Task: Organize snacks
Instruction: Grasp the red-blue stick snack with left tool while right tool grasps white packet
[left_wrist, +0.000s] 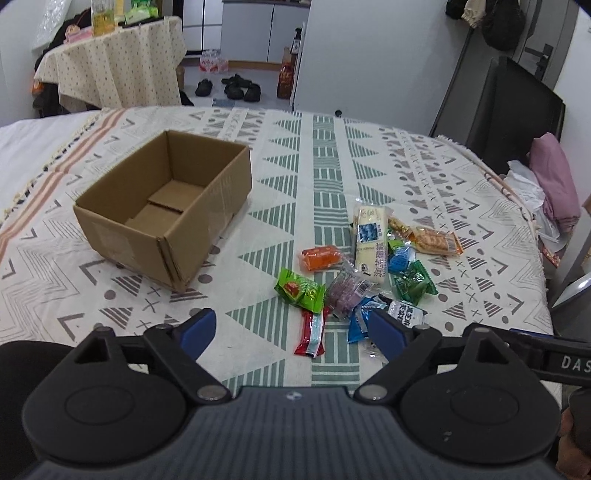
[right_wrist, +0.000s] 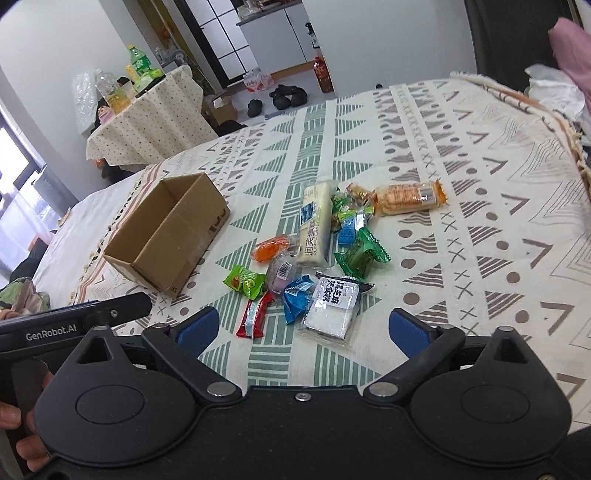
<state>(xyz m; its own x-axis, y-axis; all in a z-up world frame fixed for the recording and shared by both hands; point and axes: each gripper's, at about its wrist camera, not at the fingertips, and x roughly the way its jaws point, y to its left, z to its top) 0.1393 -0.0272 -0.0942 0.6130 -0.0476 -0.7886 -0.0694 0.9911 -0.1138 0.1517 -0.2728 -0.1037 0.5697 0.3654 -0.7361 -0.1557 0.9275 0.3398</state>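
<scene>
Both grippers, left gripper (left_wrist: 291, 332) and right gripper (right_wrist: 314, 332), spread and empty, hover over snack packets (right_wrist: 314, 254) heaped mid-bedspread (right_wrist: 498, 184); the empty cardboard box (left_wrist: 166, 218) waits beside them for loading.

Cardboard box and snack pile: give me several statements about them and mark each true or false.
1. The cardboard box has no snacks in it. True.
2. The long white packet lies inside the box. False: it lies on the patterned cloth in the pile.
3. The left gripper is shut on the red packet. False: it is open and holds nothing.
4. The right gripper is open and empty. True.
5. The green packet lies between the box and the rest of the pile. True.
</scene>
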